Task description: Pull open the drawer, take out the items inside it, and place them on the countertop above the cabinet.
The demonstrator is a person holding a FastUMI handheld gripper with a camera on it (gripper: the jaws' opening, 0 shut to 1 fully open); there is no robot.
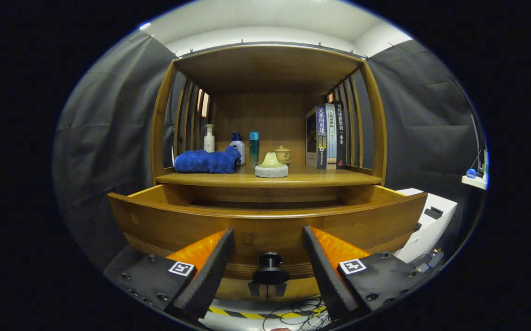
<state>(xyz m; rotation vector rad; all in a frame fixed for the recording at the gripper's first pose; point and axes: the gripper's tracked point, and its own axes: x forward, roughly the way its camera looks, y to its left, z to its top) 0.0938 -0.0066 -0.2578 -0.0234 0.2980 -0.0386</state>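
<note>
Drawer [265, 225]: brown wood, curved front w/ grooved band low down, dark round knob [270, 266] at centre; pulled out below countertop [270, 178], interior hidden behind front panel. Gripper [269, 248]: fingers spread apart, flanking knob w/o touching, nothing clamped. On countertop: blue towel [206, 162], pump bottles, teal bottle [254, 148], books [326, 137] at far right.

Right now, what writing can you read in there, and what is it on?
"关系的重建": spine of the blue book.
"现代法律常识一本全": spine of the dark book.
Pale book between them: print too small to read.
Bottles: nothing readable.
Tongs, open either side of the drawer knob: square patterned markers, no words.
</note>
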